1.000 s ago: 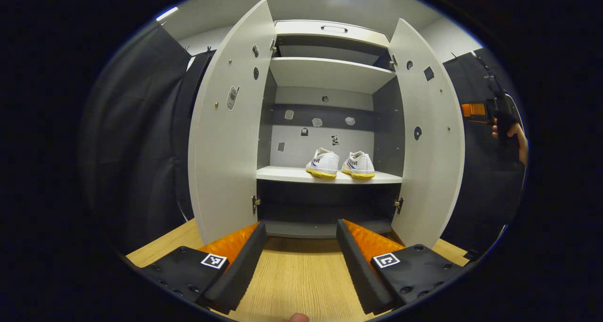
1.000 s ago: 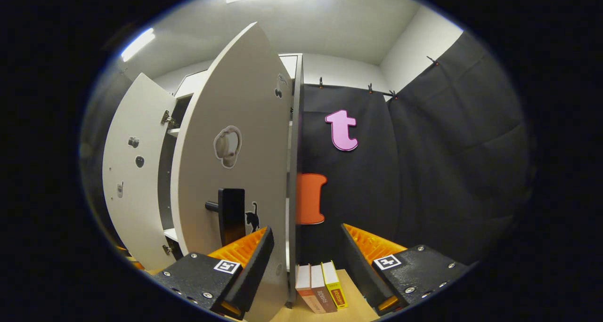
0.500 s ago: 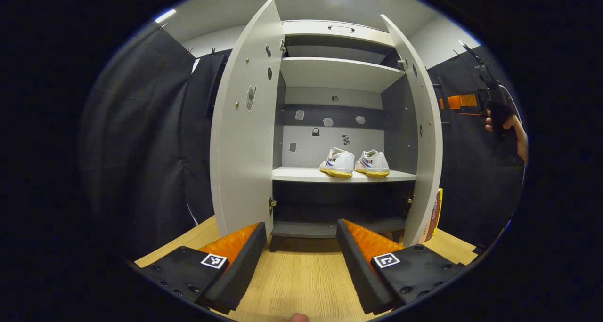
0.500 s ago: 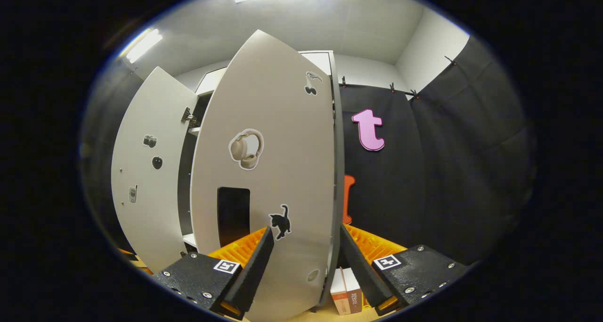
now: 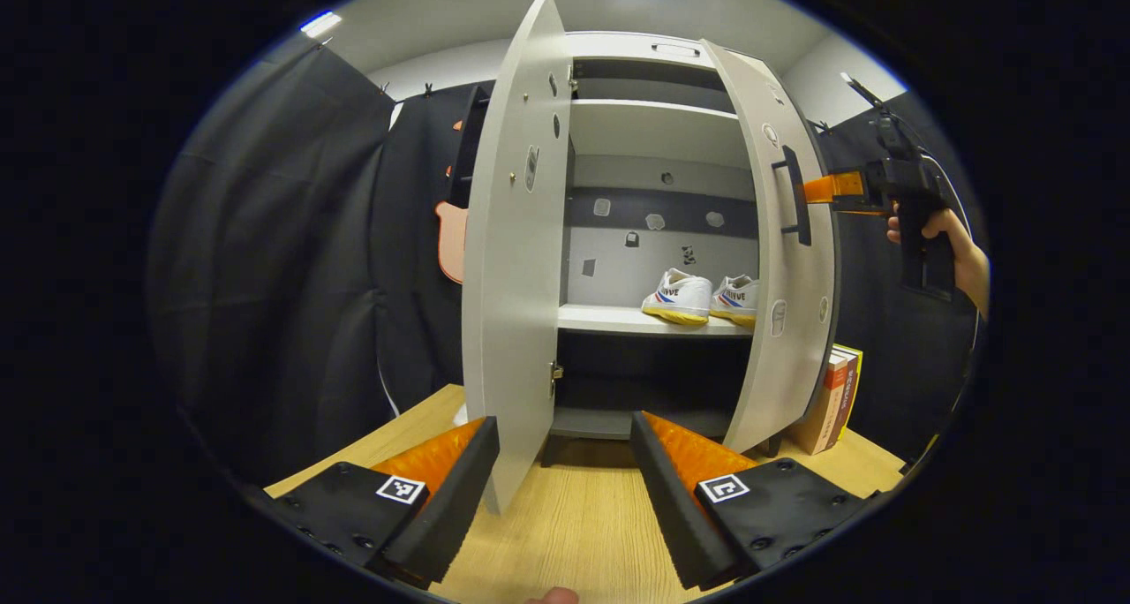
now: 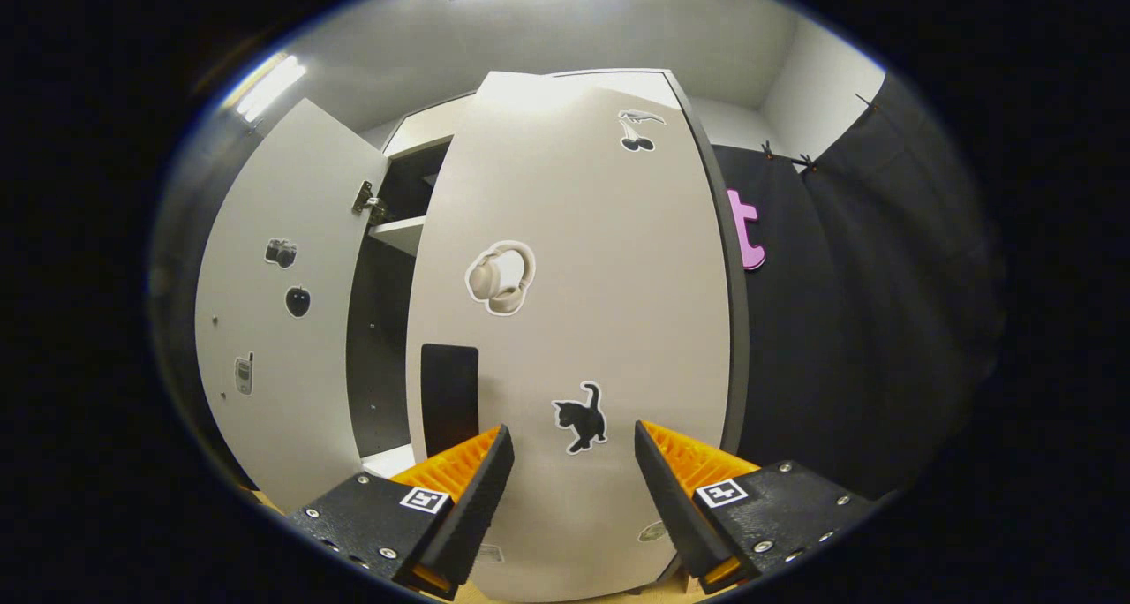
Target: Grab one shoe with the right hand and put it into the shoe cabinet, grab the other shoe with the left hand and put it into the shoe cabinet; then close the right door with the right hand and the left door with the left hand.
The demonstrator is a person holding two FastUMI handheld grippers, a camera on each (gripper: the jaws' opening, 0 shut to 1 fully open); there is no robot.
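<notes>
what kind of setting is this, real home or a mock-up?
Likely a staged recording booth, not a home: black cloth walls hang behind a lone shoe cabinet that stands on a wooden tabletop, with a pair of shoes on its shelf and a few books beside it.

The right hand-held gripper (image 6: 569, 445) is facing the right door (image 6: 574, 321) with fingers spread, its handle (image 6: 448, 396) sitting just left.

Both grippers (image 5: 561, 489) (image 6: 569, 489) agape, empty
</notes>
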